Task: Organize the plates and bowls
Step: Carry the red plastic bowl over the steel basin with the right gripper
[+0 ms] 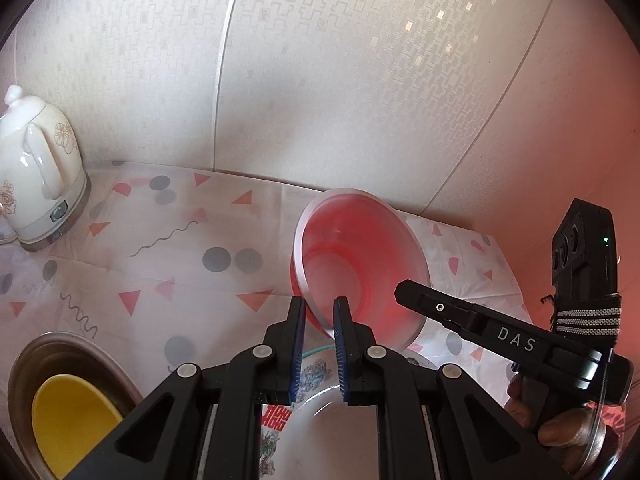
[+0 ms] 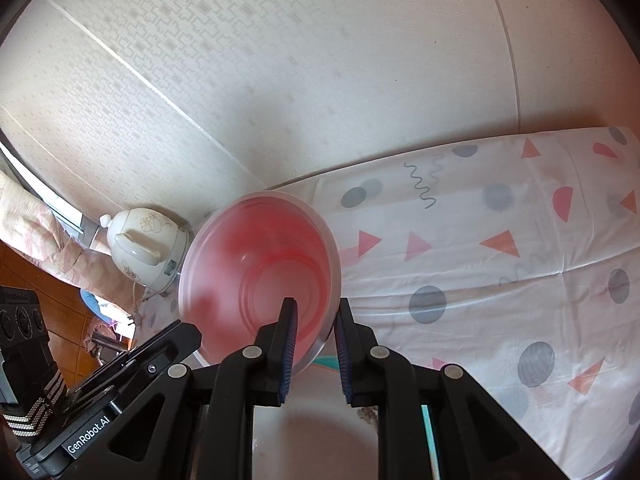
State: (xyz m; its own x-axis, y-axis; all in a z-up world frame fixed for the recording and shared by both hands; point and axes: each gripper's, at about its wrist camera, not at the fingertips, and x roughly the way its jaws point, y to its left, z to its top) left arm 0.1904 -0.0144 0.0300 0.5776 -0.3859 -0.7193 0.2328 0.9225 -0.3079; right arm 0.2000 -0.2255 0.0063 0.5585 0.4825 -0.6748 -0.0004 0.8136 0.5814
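Observation:
A translucent red bowl [image 1: 360, 264] [image 2: 260, 268] hangs tilted above the table, held by its rim from two sides. In the left wrist view my left gripper [image 1: 320, 308] is shut on the near left rim. My right gripper [image 1: 404, 294] reaches in from the right onto the opposite rim. The right wrist view has my right gripper [image 2: 316, 320] shut on the bowl's near rim, with my left gripper [image 2: 188, 332] at the lower left. Under the bowl lies a white plate [image 1: 304, 412] [image 2: 320, 432] with a patterned edge, partly hidden by the fingers.
A yellow bowl [image 1: 68, 416] sits inside a metal bowl [image 1: 24, 360] at the lower left. A white ceramic kettle [image 1: 36, 184] [image 2: 144, 248] stands by the wall. A patterned tablecloth [image 2: 480, 260] covers the table. A person's sleeve [image 2: 36, 232] and hand [image 1: 560, 432] show.

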